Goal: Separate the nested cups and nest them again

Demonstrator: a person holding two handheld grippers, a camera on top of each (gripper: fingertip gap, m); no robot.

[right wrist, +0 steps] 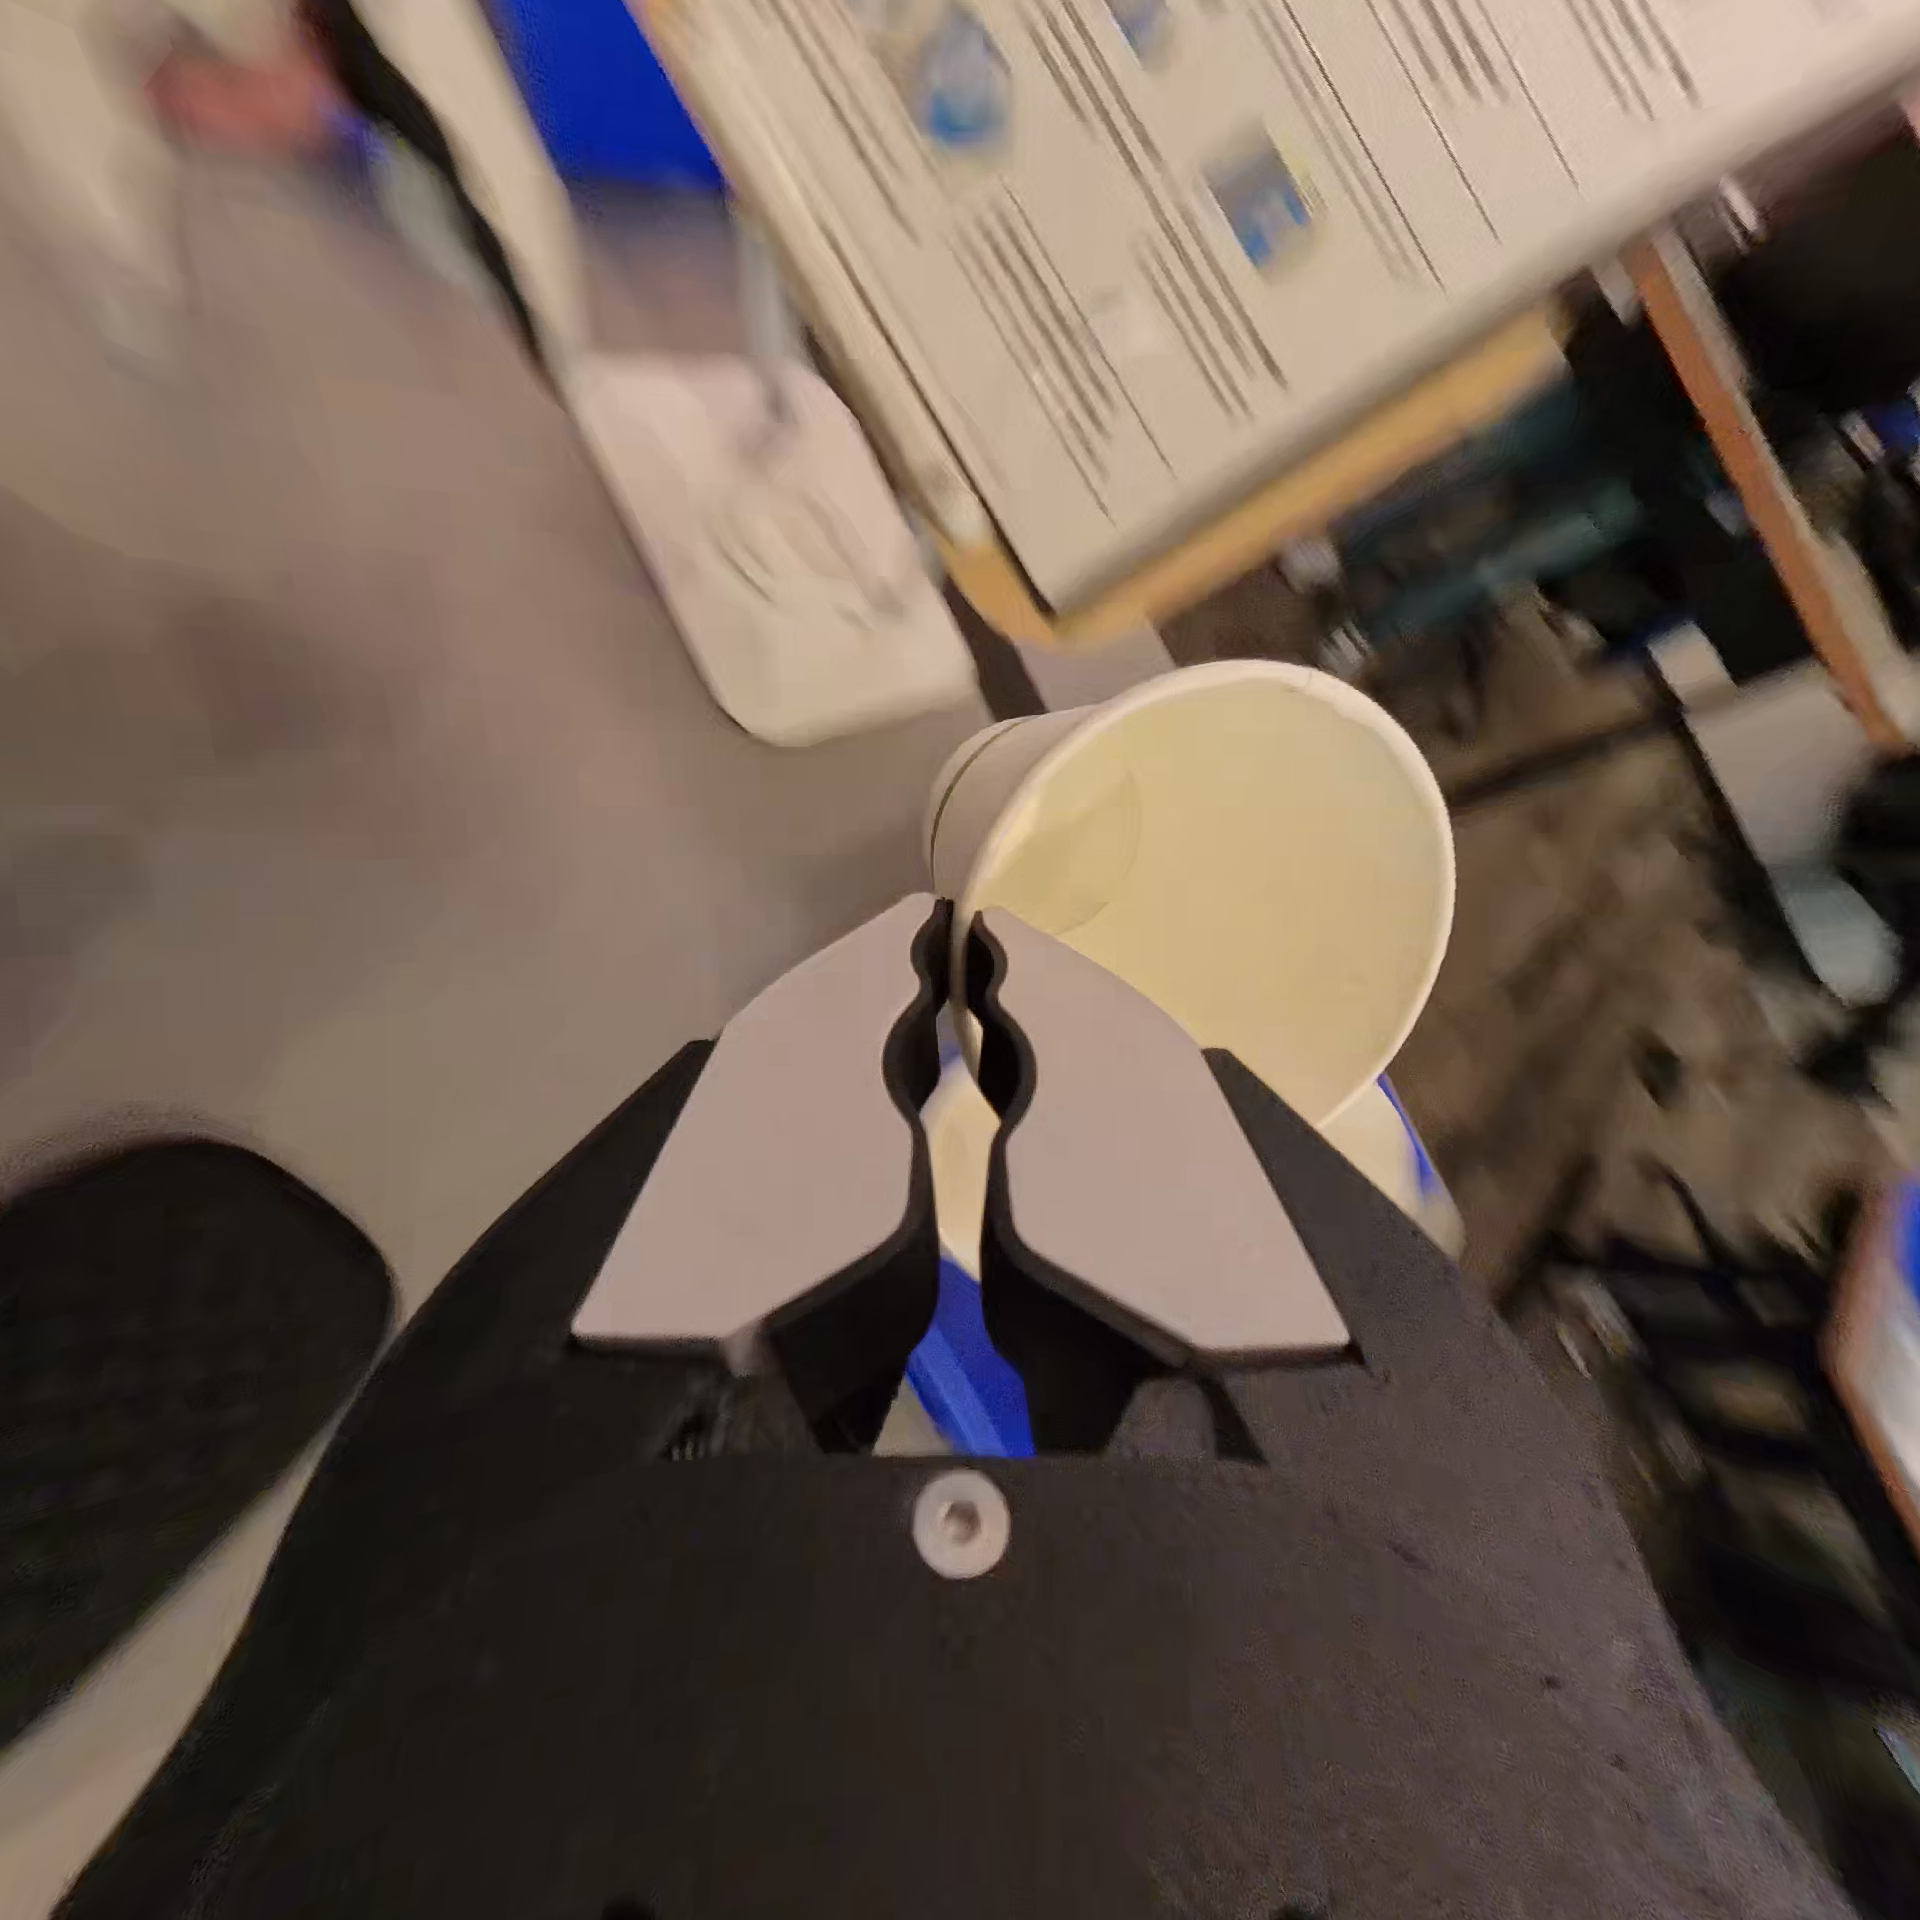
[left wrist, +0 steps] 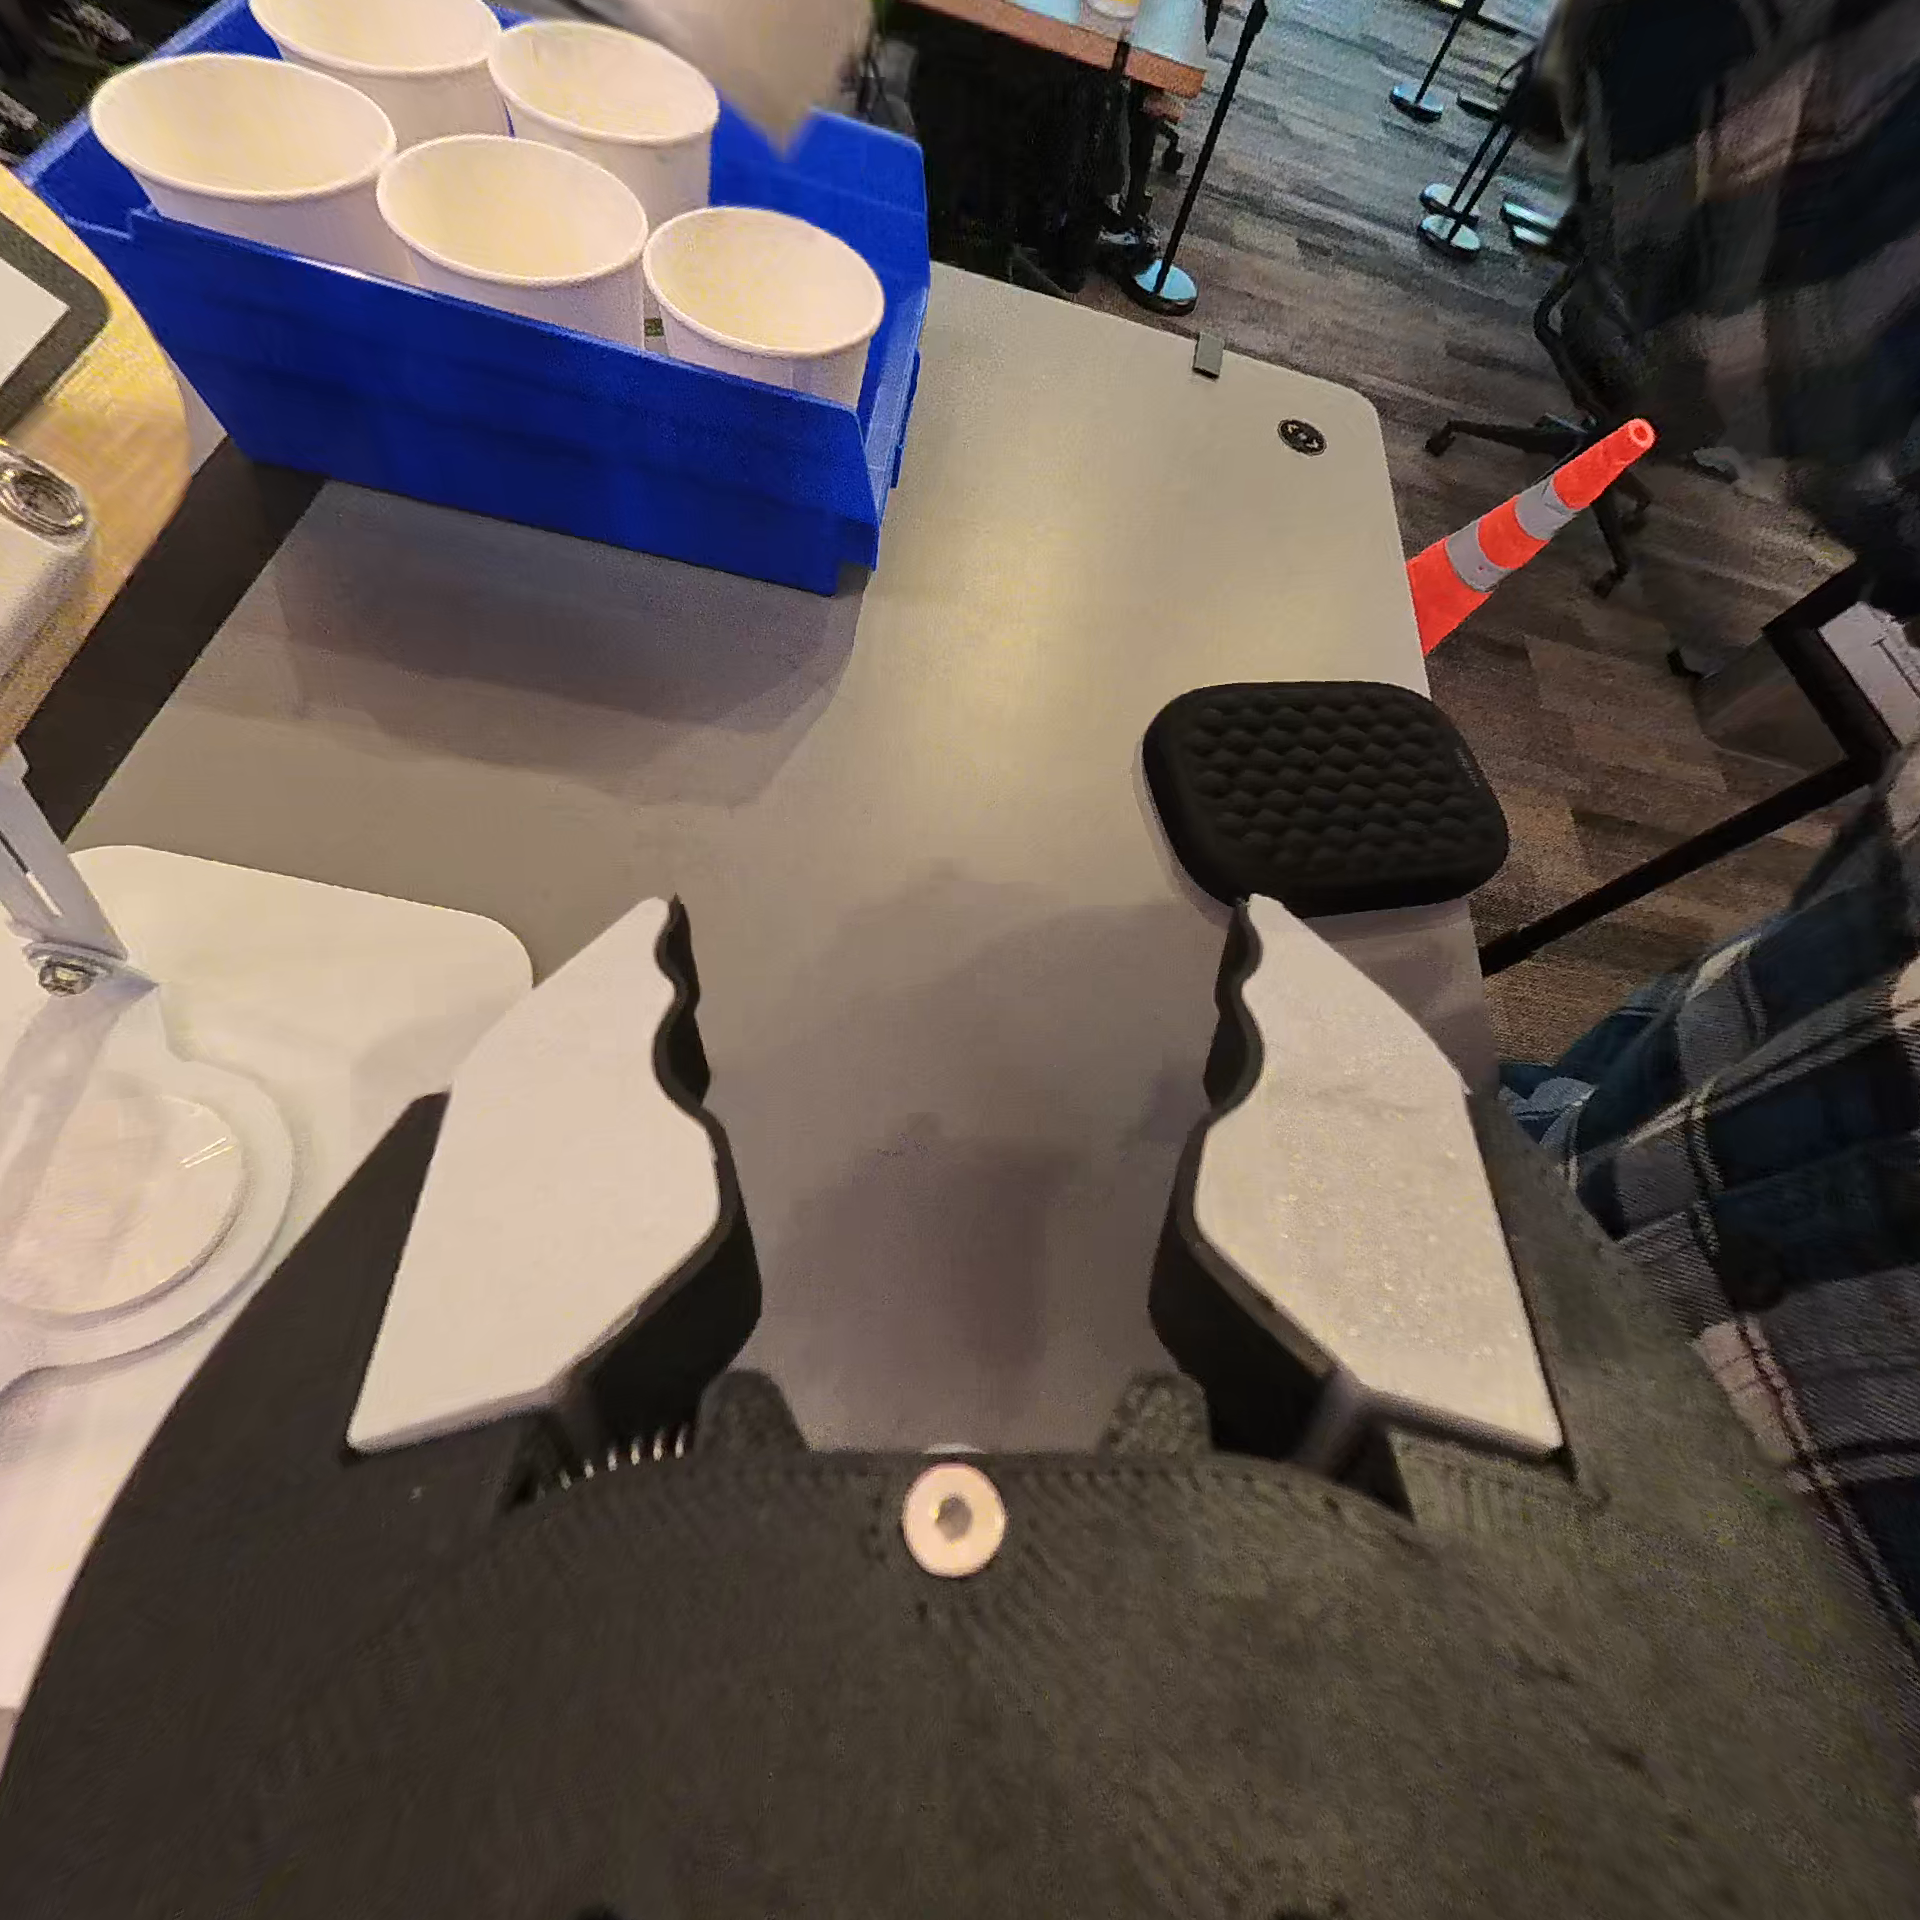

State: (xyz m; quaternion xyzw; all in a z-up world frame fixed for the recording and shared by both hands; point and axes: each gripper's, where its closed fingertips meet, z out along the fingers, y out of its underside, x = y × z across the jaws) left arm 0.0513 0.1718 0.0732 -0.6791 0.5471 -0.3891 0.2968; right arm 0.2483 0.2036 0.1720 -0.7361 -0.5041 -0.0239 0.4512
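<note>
The right gripper point(right wrist: 951, 914) has its jaws pinching the rim wall of a white paper cup point(right wrist: 1226, 883), one pad inside the mouth and one outside. The cup hangs tilted in the air, mouth turned toward the camera, above another cup point(right wrist: 961, 1174) that shows between the fingers with a blue bin point(right wrist: 966, 1371) under it. A line near the held cup's base suggests a second cup may be nested on it, though blur makes that uncertain.

The left gripper point(left wrist: 956, 914) hovers with its jaws spread wide and nothing between them, over the bare grey surface point(left wrist: 987, 623). Far left stands the bin point(left wrist: 499, 416) with five upright cups point(left wrist: 509, 223); a black pad point(left wrist: 1325, 790) lies at the right edge.

Risks, as I judge them:
- The grip is on a thin paper wall only. A quick swing could let the cup pivot or slip out.
- Squeezing harder could crease the rim, and a bent rim would nest badly.
- If a second cup does cling to the base, it could drop off or refuse to part without the left gripper holding it.
- Lowering the cup while tilted could knock over the cups in the bin.
</note>
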